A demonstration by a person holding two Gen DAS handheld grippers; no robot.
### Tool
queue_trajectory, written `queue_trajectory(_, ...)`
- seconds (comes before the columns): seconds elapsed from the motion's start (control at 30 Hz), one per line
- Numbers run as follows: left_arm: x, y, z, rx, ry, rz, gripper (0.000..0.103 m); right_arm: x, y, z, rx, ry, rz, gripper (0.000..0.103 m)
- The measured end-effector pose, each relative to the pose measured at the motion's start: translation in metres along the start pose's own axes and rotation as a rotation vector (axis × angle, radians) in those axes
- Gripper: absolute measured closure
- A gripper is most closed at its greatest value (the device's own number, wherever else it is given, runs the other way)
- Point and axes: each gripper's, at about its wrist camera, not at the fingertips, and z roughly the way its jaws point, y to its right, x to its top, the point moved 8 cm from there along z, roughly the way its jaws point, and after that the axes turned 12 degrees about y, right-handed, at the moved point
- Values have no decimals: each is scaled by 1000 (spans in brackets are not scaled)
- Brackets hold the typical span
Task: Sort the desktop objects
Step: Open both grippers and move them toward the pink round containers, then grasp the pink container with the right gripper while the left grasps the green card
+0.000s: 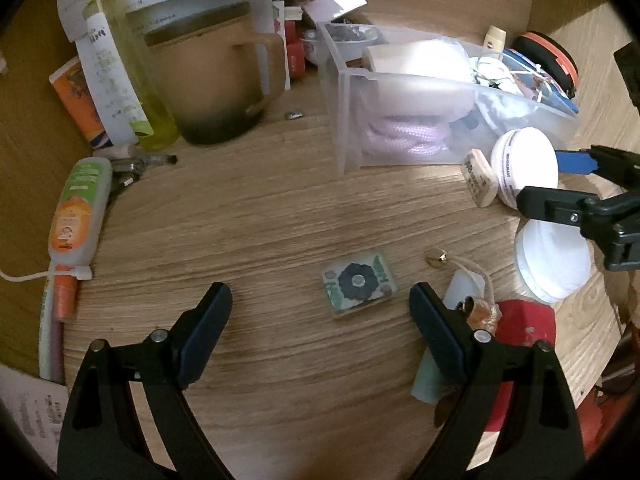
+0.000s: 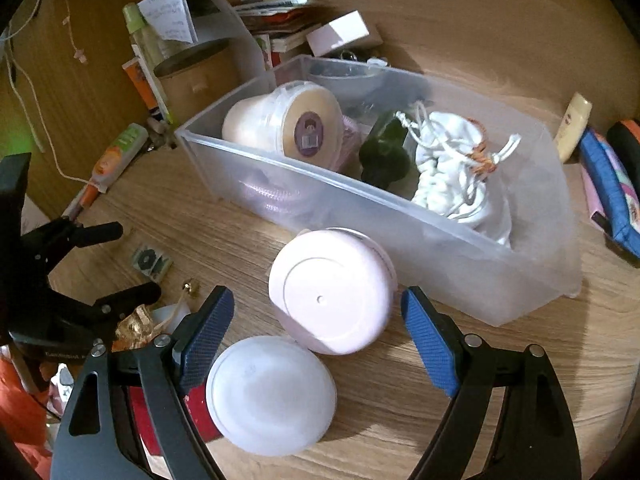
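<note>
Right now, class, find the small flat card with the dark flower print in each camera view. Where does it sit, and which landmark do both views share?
Left wrist view: flower card lies low centre on the desk, between that hand-held gripper's open fingers.
Right wrist view: flower card lies at left, mid-height.
Shared landmark: the clear plastic bin behind it.

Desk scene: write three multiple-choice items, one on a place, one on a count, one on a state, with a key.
1. Where is the white drawstring bag?
A. Inside the clear bin
B. Under the mug
C. On the floor

2. How many round white containers lie on the desk in front of the bin?
A. One
B. Two
C. Four

3. How stands the right gripper?
A. Shut on the eraser
B. Open, holding nothing
C. Shut on a tube

Key: A, it rests between the bin's walls; B, the tilted one and the flat one; B, its pads stand apart.
</note>
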Motion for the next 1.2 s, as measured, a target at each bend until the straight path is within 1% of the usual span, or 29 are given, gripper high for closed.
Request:
queue_trajectory(0.07, 0, 1, 0, -13, -5, -12, 27, 0, 1, 2, 3, 1, 18, 19)
queue_trajectory(0.17, 1, 2, 1, -13, -1, -13, 34, 2, 3, 6, 15, -4, 33, 21)
queue_trajectory(0.2, 1, 3, 0, -12, 2, -13, 39, 2, 2, 7, 17, -4, 34, 22)
queue_trajectory(0.23, 2, 3, 0, -13, 5, -14, 42, 2, 2, 8, 16, -4, 32, 24)
queue_trajectory(0.3, 3, 6, 0, -17, 8, -10, 50, 1, 2, 8, 7, -3, 20, 31)
queue_trajectory(0.33, 4, 6, 1, -17, 9, -9, 52, 1, 2, 8, 2, -1, 16, 33)
queue_trajectory(0.37, 5, 7, 2, -17, 10, -10, 57, 1, 3, 9, -1, 0, 14, 38)
queue_trajectory(0.4, 7, 7, 3, -17, 12, -10, 61, 1, 4, 9, 1, 0, 14, 40)
queue_trajectory(0.43, 8, 7, 4, -15, 14, -11, 63, 0, 4, 8, 10, 1, 19, 40)
queue_trajectory(0.63, 11, 8, 8, -2, 15, -28, 63, -3, 9, 1, 44, 10, 54, 40)
queue_trajectory(0.8, 15, 8, 1, 0, 31, -48, 63, 0, 15, -14, 52, 43, 70, 40)
queue_trajectory(0.97, 29, 14, -12, 2, 76, -50, 63, 6, 14, -34, 62, 87, 55, 40)
queue_trajectory(1.2, 58, 24, -33, 0, 173, -54, 63, 19, 18, -57, 69, 148, 55, 40)
